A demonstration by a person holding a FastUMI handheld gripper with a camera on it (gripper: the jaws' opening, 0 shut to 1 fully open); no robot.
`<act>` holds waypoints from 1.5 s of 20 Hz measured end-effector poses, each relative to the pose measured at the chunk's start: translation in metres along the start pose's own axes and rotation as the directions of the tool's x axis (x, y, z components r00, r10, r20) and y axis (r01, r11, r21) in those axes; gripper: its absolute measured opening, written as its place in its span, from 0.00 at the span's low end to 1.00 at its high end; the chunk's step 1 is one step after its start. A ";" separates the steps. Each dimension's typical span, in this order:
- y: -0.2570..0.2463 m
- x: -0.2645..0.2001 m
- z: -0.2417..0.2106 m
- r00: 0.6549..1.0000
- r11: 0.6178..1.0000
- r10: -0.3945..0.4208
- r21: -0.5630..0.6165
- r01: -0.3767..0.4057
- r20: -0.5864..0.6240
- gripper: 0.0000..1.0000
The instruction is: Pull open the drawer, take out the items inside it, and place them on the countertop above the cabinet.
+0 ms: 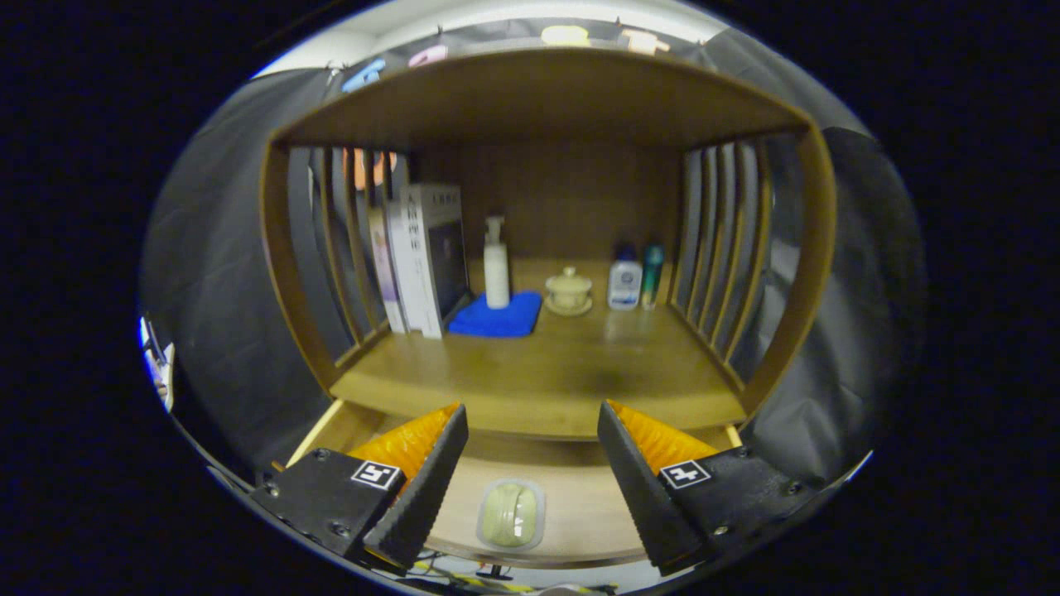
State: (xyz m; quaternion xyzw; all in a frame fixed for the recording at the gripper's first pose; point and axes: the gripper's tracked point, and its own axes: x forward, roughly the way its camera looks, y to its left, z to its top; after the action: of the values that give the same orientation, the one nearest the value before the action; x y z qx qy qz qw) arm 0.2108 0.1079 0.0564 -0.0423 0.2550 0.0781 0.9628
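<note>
The tool hangs wide open and empty above the pulled-out drawer, fingers straddling a pale green packaged item lying on the drawer floor, apparently lined up for a grasp; the bench above has bare space for it.

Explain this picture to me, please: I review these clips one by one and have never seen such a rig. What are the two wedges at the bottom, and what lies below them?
The camera rides on a hand-held two-finger gripper and looks forward along its fingers; those are the wedges. They stand apart, holding nothing. Between them, lower down, is an open drawer with a pale green item in a clear wrapper. Beyond lies the countertop, carrying books, a pump bottle on a blue cloth, a lidded cup and two small bottles.
</note>
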 end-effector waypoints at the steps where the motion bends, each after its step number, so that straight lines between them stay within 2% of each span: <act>1: 0.001 0.012 -0.007 0.998 0.999 -0.007 -0.031 0.005 -0.063 0.99; 3: 0.011 0.032 -0.031 0.977 0.998 0.003 -0.055 -0.015 -0.214 0.96; 5: 0.022 0.045 -0.062 0.930 0.998 0.047 -0.013 -0.055 -0.365 0.92; 7: 0.022 0.053 -0.090 0.885 0.999 0.035 -0.008 -0.044 -0.464 0.87; 11: 0.017 0.064 -0.120 0.828 1.000 0.006 -0.003 -0.010 -0.560 0.77; 15: 0.020 0.071 -0.144 0.766 0.999 0.017 0.038 0.010 -0.643 0.54; 16: 0.018 0.072 -0.147 0.757 0.999 0.014 0.041 0.016 -0.653 0.53; 17: 0.014 0.074 -0.145 0.774 1.000 -0.006 0.014 0.019 -0.634 0.48; 20: 0.014 0.074 -0.143 0.782 1.000 0.010 -0.002 -0.014 -0.624 0.22; 24: 0.014 0.065 -0.134 0.790 1.000 0.030 0.015 -0.025 -0.612 0.20; 30: 0.016 0.034 -0.088 0.844 0.998 0.040 -0.015 -0.056 -0.535 0.20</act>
State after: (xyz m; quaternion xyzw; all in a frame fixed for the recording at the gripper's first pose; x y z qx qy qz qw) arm 0.1944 0.1177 -0.0368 -0.0705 0.5125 0.0912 0.8509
